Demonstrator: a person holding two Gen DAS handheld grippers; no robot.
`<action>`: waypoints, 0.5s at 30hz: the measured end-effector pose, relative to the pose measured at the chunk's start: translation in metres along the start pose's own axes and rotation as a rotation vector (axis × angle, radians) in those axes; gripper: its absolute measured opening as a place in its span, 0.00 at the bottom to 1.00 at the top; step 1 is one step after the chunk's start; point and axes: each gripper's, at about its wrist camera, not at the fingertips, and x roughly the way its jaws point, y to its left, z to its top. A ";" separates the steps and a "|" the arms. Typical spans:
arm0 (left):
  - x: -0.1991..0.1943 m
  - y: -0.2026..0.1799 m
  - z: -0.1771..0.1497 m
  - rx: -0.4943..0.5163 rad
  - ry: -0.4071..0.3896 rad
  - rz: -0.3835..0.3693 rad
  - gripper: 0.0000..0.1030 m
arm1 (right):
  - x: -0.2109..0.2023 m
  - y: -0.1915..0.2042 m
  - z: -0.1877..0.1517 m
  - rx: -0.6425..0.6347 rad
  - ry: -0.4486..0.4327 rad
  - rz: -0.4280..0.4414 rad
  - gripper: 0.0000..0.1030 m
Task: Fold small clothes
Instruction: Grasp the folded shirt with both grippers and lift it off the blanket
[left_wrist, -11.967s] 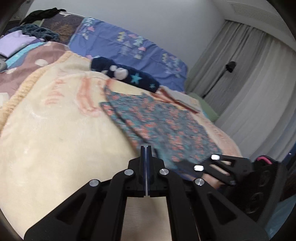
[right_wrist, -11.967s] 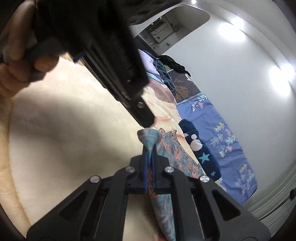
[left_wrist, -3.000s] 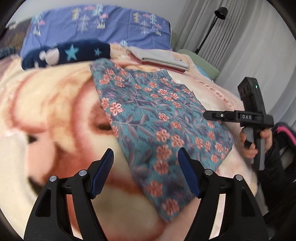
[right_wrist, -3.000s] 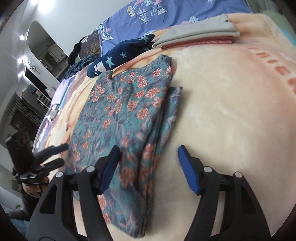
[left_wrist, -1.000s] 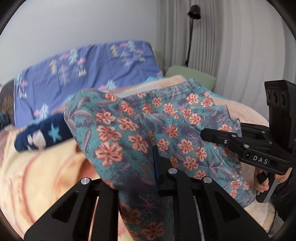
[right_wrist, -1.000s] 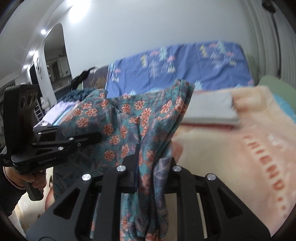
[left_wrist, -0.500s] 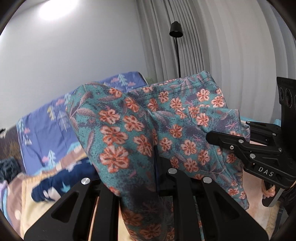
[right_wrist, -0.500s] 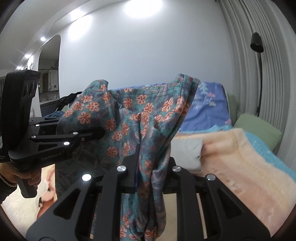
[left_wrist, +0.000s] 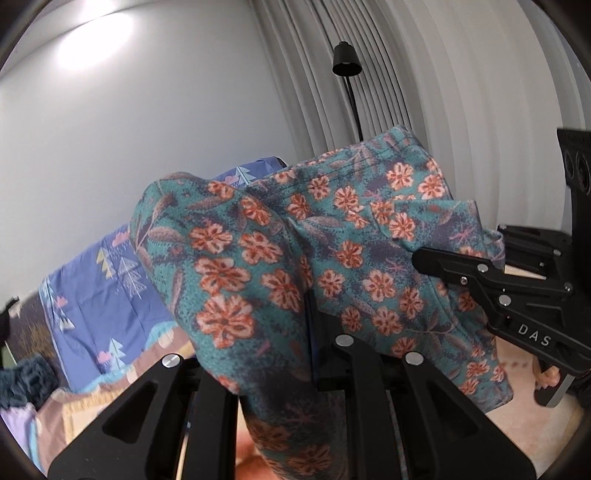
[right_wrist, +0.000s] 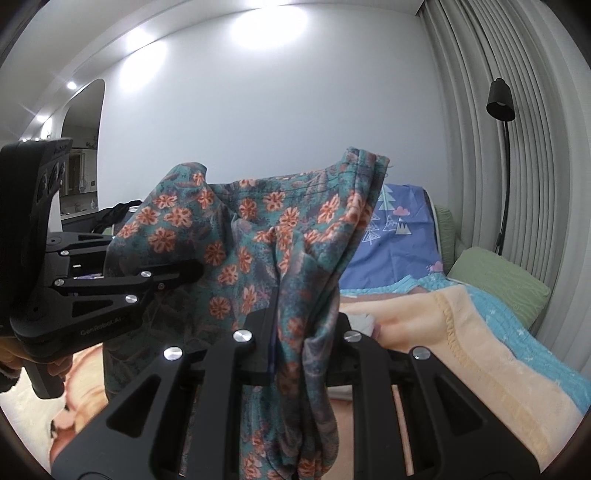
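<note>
A teal garment with orange flowers (left_wrist: 351, 229) hangs in the air between both grippers, its top edge stretched across and its lower part drooping. My left gripper (left_wrist: 291, 314) is shut on one upper corner, with cloth bunched over its fingers. The right gripper (left_wrist: 424, 258) pinches the other corner at the right of the left wrist view. In the right wrist view the garment (right_wrist: 236, 229) drapes over my right gripper (right_wrist: 303, 306), which is shut on a thick fold. The left gripper (right_wrist: 192, 271) grips the cloth at the left there. The pads are hidden by fabric.
Below lies a bed with a peach blanket (right_wrist: 480, 350), a blue tree-patterned sheet (right_wrist: 399, 236) and a green pillow (right_wrist: 498, 280). A black floor lamp (right_wrist: 500, 99) stands before grey curtains (left_wrist: 461, 92). A hand (right_wrist: 11, 350) holds the left gripper's handle.
Both grippers have risen with the floral garment, lifting it clear of the blanket. The bed has dropped lower in both views, and wall and curtain fill the background.
</note>
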 end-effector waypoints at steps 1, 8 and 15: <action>0.005 0.000 0.003 0.015 0.003 0.010 0.14 | 0.004 -0.002 0.001 -0.002 -0.001 -0.004 0.16; 0.035 0.003 0.016 0.042 0.018 0.059 0.14 | 0.039 -0.015 0.011 0.009 0.007 -0.022 0.16; 0.071 0.010 0.022 0.071 0.014 0.114 0.14 | 0.086 -0.028 0.021 0.009 0.016 -0.051 0.16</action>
